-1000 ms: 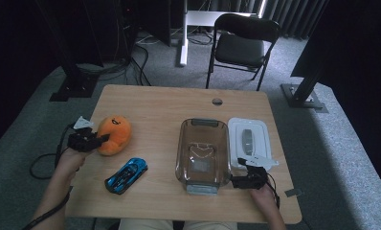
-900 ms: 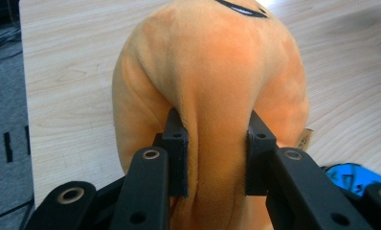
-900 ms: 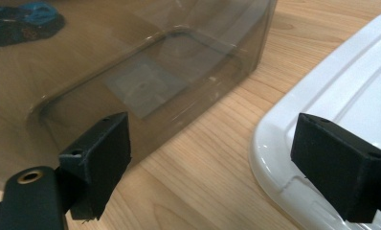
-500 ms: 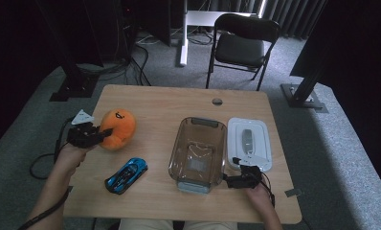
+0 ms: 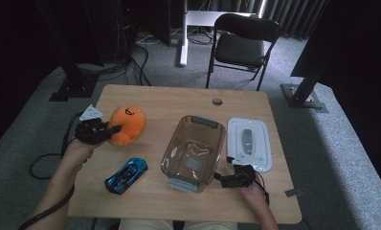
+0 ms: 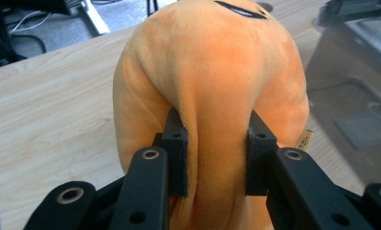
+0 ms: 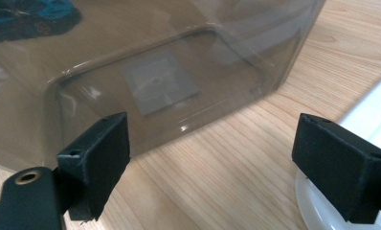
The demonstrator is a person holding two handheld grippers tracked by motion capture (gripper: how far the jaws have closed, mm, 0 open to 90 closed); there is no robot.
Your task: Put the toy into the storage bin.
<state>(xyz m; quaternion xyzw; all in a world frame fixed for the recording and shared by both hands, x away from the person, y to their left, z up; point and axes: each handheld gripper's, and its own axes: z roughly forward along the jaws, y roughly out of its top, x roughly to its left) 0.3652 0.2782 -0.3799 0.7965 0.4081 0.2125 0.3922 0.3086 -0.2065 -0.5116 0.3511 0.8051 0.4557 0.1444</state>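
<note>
An orange plush toy (image 5: 127, 124) with a dark face mark hangs just above the table's left side, and my left gripper (image 5: 113, 130) is shut on it. In the left gripper view both pads dig into a fold of the plush (image 6: 212, 86). A clear brown plastic bin (image 5: 193, 149) stands in the middle of the table. My right gripper (image 5: 222, 178) rests open by the bin's near right corner. In the right gripper view its fingers (image 7: 97, 148) stand wide apart around bare wood beside the bin (image 7: 155, 86).
A blue toy car (image 5: 126, 175) lies near the front edge, left of the bin. The bin's white lid (image 5: 248, 143) lies flat to the right of it. A round cable hole (image 5: 217, 101) sits at the table's far side. A black chair (image 5: 241, 45) stands beyond the table.
My left gripper has lifted the orange plush off the table and carried it slightly right. My right gripper has slid left along the front edge toward the bin's corner.
</note>
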